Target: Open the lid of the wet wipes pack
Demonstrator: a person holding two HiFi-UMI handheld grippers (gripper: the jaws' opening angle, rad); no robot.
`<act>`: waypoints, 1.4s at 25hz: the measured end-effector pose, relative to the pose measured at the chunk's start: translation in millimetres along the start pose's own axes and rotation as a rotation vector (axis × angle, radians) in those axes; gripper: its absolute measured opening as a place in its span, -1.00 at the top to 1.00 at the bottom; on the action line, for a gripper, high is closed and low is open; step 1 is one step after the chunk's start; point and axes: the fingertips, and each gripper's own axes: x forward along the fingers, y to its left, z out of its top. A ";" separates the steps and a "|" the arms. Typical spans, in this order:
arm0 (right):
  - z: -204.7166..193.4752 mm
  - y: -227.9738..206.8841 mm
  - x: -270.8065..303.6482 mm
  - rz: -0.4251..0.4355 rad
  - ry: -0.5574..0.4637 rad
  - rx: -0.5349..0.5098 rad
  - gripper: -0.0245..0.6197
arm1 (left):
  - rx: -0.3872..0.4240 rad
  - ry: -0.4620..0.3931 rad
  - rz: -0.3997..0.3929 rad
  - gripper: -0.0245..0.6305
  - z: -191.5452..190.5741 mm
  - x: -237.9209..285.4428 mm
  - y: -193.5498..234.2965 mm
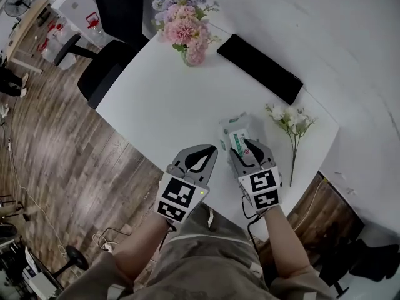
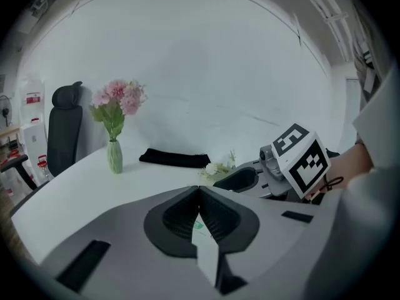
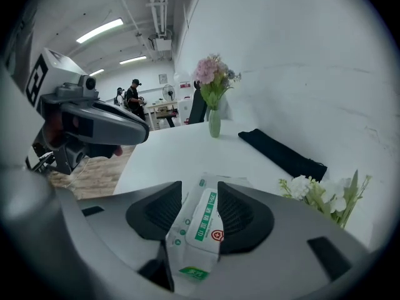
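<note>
The wet wipes pack (image 1: 240, 130) is white with a green label and lies flat on the white table (image 1: 162, 99), near its front right edge. My right gripper (image 1: 248, 150) hangs over the pack's near end. In the right gripper view the pack (image 3: 203, 220) shows between the jaws of that gripper (image 3: 200, 186), which stand open and apart from it. My left gripper (image 1: 209, 150) is just left of the pack, its tips together and nothing held. In the left gripper view its jaws (image 2: 199, 191) meet, and the right gripper (image 2: 247, 179) shows beside it.
A vase of pink flowers (image 1: 187, 27) stands at the table's far edge, with a black pouch (image 1: 259, 67) to its right. A white flower sprig (image 1: 289, 124) lies right of the pack. A black office chair (image 1: 115, 17) stands beyond the table on a wood floor.
</note>
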 end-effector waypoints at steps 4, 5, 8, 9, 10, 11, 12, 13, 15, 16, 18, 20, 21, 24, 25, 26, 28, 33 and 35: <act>-16.6 -3.2 13.1 -0.030 0.018 -0.043 0.31 | -0.023 0.055 -0.023 0.87 -30.4 25.9 -0.4; -20.1 -3.8 15.9 -0.034 0.021 -0.050 0.31 | -0.034 0.067 -0.030 0.87 -37.5 31.8 -0.6; -33.8 -4.3 25.7 -0.034 0.049 -0.077 0.31 | -0.070 0.096 -0.050 0.87 -56.4 49.1 -2.2; -38.8 -4.6 29.7 -0.033 0.059 -0.081 0.31 | -0.076 0.106 -0.056 0.87 -62.0 54.3 -2.4; -42.3 -4.8 33.3 -0.034 0.068 -0.084 0.31 | -0.078 0.117 -0.063 0.87 -67.2 59.3 -2.6; -43.8 -5.3 35.9 -0.038 0.072 -0.088 0.30 | -0.080 0.126 -0.071 0.87 -72.1 64.0 -3.2; -43.7 -5.7 37.4 -0.044 0.072 -0.094 0.30 | -0.082 0.136 -0.082 0.87 -76.6 68.7 -4.4; -43.3 -6.1 37.9 -0.052 0.069 -0.102 0.31 | -0.084 0.145 -0.094 0.87 -80.9 73.3 -6.2; -42.8 -6.3 37.3 -0.064 0.056 -0.113 0.31 | -0.091 0.163 -0.112 0.87 -88.8 81.4 -9.8; -42.8 -5.9 36.9 -0.066 0.046 -0.117 0.32 | -0.097 0.170 -0.117 0.87 -92.5 84.4 -10.8; -43.5 -5.3 36.7 -0.065 0.030 -0.119 0.34 | -0.109 0.179 -0.122 0.87 -98.1 88.6 -11.3; -41.8 -5.2 36.6 -0.057 0.016 -0.118 0.36 | -0.111 0.183 -0.124 0.87 -100.5 91.9 -11.2; -40.0 -5.1 36.1 -0.051 0.009 -0.117 0.38 | -0.108 0.186 -0.124 0.87 -101.3 93.8 -11.2; -36.8 -2.4 33.4 -0.027 -0.011 -0.106 0.49 | -0.100 0.194 -0.124 0.87 -103.8 98.2 -12.3; -36.0 -1.3 32.3 -0.020 -0.017 -0.100 0.53 | -0.094 0.193 -0.124 0.87 -104.3 98.7 -12.4; -35.2 -0.3 31.1 -0.014 -0.023 -0.093 0.56 | -0.083 0.193 -0.124 0.87 -104.6 99.0 -12.6; -34.0 0.9 28.6 -0.005 -0.033 -0.081 0.63 | -0.055 0.197 -0.124 0.87 -104.6 99.7 -13.3; -21.3 -3.3 16.7 -0.006 -0.100 -0.007 0.76 | -0.054 0.220 -0.122 0.87 -106.3 101.7 -14.0; -9.5 -12.1 7.2 -0.018 -0.142 0.020 0.80 | -0.057 0.222 -0.123 0.87 -106.5 101.5 -13.5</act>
